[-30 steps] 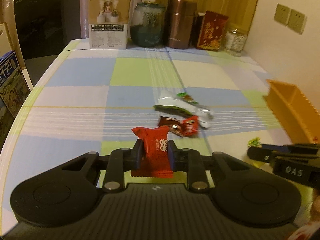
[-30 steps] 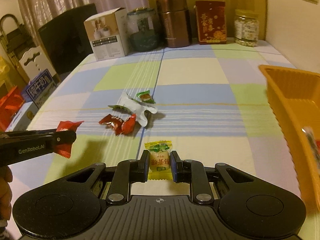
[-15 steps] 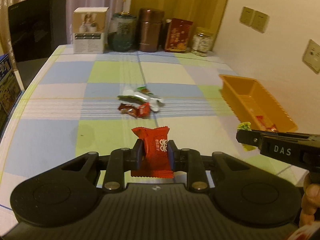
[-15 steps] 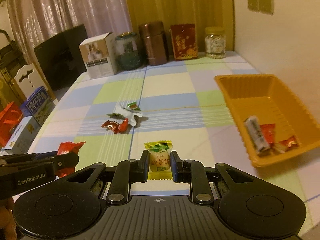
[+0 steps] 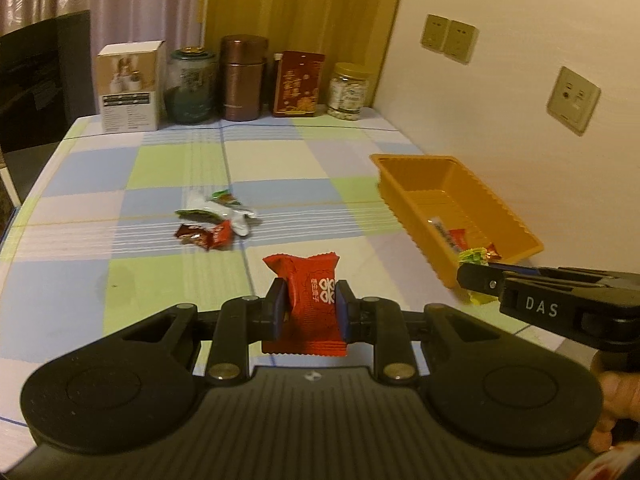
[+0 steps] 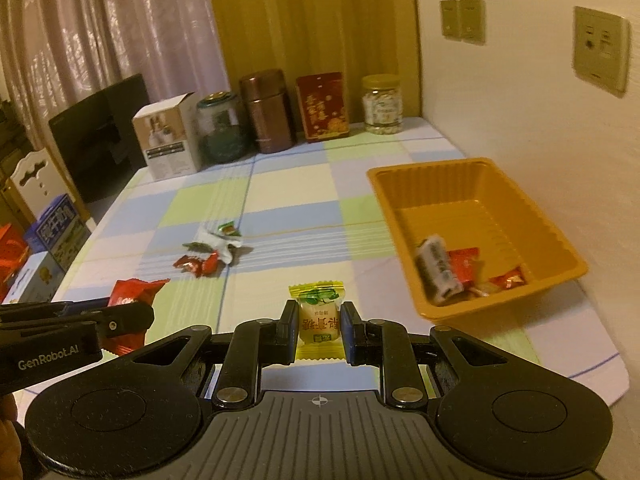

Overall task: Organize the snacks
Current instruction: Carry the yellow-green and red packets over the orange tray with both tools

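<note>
Snacks: two are held in the air, a few sit in the orange tray [image 6: 476,184] at right, and a small pile of loose snacks [image 5: 212,222] lies mid-tabletop [image 5: 168,168] to the left. Left tool [image 5: 310,308] is clamped on a red packet [image 5: 308,300], pads squeezing its sides, the packet standing upright between them. Right tool [image 6: 319,328] is clamped on a yellow candy [image 6: 318,318] the same way, fully closed on it. Tray already holds a grey-white bar [image 6: 436,268], a red packet and some small wrapped candies at its near end. Both tools hang above the near tabletop, with the tray ahead and to the right; the right tool's tip is near the tray's near corner in the left wrist view. Risks, as I judge them: soft wrappers are pinched only at the middle, so either could slip or twist out in transit; the two tools are close together and could bump while both head for the same tray; a release short of the near rim would drop the candy on the tabletop or nudge the light tray. Versus a second ago: both tools have lifted and swung right, the tray has gone from a cropped edge to fully in view with its contents, the loose pile looks farther off, and the grips are unchanged.
</note>
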Available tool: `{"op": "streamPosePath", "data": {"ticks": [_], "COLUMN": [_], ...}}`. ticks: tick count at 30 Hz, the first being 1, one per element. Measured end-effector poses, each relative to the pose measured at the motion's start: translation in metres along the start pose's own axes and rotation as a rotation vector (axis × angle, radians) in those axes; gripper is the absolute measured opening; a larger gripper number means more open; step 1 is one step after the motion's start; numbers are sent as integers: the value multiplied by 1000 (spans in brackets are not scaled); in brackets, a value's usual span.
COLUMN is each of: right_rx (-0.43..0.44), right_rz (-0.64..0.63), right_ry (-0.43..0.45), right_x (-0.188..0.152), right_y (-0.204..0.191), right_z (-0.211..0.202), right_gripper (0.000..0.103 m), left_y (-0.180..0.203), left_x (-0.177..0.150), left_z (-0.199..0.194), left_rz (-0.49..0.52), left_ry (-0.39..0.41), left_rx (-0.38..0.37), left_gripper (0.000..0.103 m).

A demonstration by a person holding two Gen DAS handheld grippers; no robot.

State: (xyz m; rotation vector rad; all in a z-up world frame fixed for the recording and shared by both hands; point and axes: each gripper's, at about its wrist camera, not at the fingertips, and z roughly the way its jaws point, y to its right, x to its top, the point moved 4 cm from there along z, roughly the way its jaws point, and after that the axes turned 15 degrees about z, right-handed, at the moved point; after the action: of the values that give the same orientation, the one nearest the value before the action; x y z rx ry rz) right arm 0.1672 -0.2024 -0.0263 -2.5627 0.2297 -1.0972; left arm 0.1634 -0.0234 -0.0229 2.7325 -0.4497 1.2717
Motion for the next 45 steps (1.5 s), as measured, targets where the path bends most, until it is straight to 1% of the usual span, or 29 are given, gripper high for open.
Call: {"op": "streamPosePath", "data": {"ticks": [7,13,23,27,35,45], "right_rx": [-30,-65,-125,-140,-146,-144], "right_rz": [38,81,151,154,143,168], "right_ry": [22,44,93,105,119,93], "right_x": [6,17,46,60,87,108], "right_y": [26,55,107,122,139,159], "right_z": [-10,-17,-24,-23,-8,23], "right_gripper": [22,22,22,22,22,22], "left_y": [25,50,99,113,132,145], "left_x": [8,21,51,62,80,101], "left_z": [7,20,51,63,91,132], "left_rz": [33,66,128,137,143,139], "left_ry": [-3,-2,7,10,9,4], "left_rx": [-39,-78,-162,-190,-224,-252], "left_gripper": [23,23,23,23,23,23]}}
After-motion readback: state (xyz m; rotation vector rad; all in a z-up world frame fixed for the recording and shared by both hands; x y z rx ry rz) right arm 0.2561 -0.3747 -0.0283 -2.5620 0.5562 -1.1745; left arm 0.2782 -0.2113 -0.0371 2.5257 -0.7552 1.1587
